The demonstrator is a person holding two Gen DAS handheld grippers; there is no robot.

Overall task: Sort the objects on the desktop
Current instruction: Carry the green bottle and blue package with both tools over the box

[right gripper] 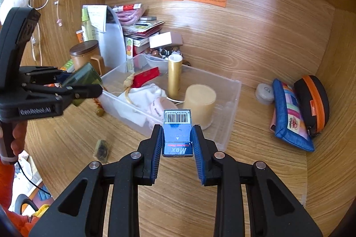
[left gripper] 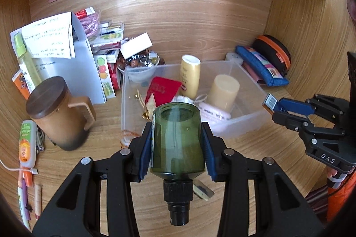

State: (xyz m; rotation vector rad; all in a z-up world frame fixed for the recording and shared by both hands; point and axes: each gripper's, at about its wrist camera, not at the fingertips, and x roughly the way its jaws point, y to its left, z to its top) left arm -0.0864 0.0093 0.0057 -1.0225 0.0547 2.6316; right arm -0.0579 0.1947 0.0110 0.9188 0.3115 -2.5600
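My left gripper (left gripper: 176, 126) is shut on a green translucent bottle (left gripper: 178, 143), its black cap pointing back at the camera. It hangs above the desk, just in front of a clear plastic bin (left gripper: 251, 78). In the right wrist view the left gripper (right gripper: 82, 82) and bottle (right gripper: 85, 76) sit left of the bin (right gripper: 231, 92). My right gripper (right gripper: 177, 129) is shut on a small blue box (right gripper: 177, 136) with a barcode, held over the bin's near edge. It also shows as the right gripper (left gripper: 277, 106) with the box (left gripper: 270, 101).
The bin holds a gold tube (left gripper: 190, 75), a cream cylinder (left gripper: 223, 90), a red packet (left gripper: 163, 88) and white cloth. A lidded brown mug (left gripper: 55, 112) stands left, papers and a bead bowl (left gripper: 140, 63) behind. A blue pouch (right gripper: 289, 114) and black-orange case (right gripper: 311, 101) lie right. A small packet (right gripper: 101, 149) lies on the desk.
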